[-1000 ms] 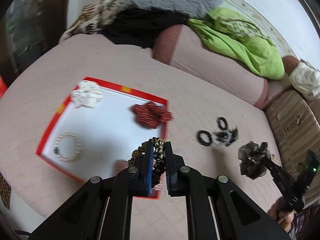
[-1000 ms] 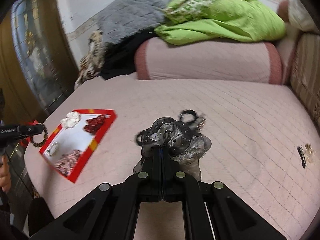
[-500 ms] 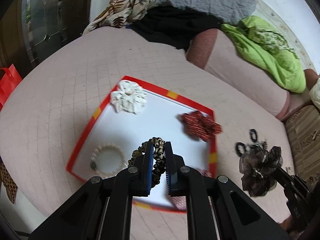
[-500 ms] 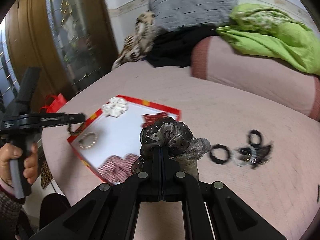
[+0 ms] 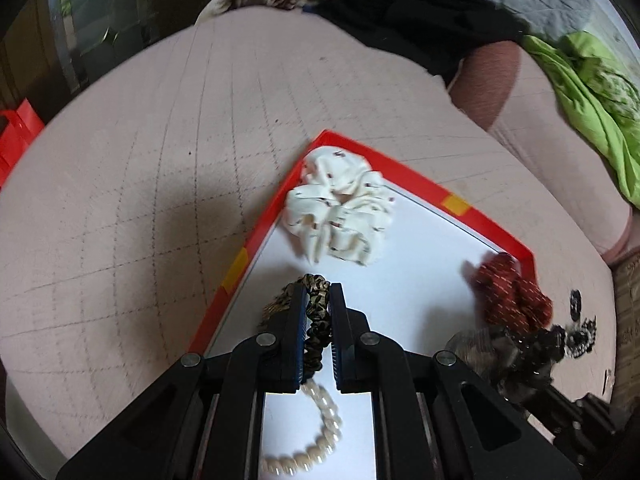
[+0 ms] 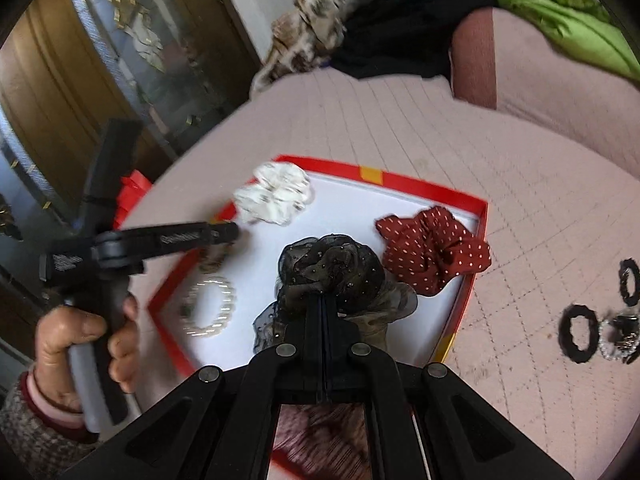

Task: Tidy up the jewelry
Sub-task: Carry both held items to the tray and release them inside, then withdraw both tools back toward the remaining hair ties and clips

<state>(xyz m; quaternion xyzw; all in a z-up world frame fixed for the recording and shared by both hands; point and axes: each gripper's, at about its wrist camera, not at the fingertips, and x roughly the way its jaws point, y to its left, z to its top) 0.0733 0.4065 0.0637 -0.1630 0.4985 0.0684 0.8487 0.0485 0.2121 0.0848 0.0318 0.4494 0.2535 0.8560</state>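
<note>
My left gripper (image 5: pixel 318 292) is shut on a leopard-print scrunchie (image 5: pixel 314 312) and holds it low over the left side of the red-rimmed white tray (image 5: pixel 424 280). My right gripper (image 6: pixel 323 300) is shut on a black sheer scrunchie (image 6: pixel 332 272) above the tray's middle (image 6: pixel 352 204). In the tray lie a white scrunchie (image 5: pixel 340 216), a red dotted scrunchie (image 6: pixel 434 250), a pearl bracelet (image 6: pixel 210 308) and a pink scrunchie (image 6: pixel 320 432) under my right gripper. The left gripper also shows in the right wrist view (image 6: pixel 230 232).
Black hair ties (image 6: pixel 578 334) and a beaded piece (image 6: pixel 620 336) lie on the pink quilted bed right of the tray. A pink bolster (image 6: pixel 560 76), green cloth (image 5: pixel 596 96) and piled clothes (image 5: pixel 400 8) lie at the back. A red bag (image 5: pixel 16 136) stands left of the bed.
Both grippers moved left and lower over the tray, each still holding its scrunchie. The left one now hangs just above the tray's left part, near the pearl bracelet.
</note>
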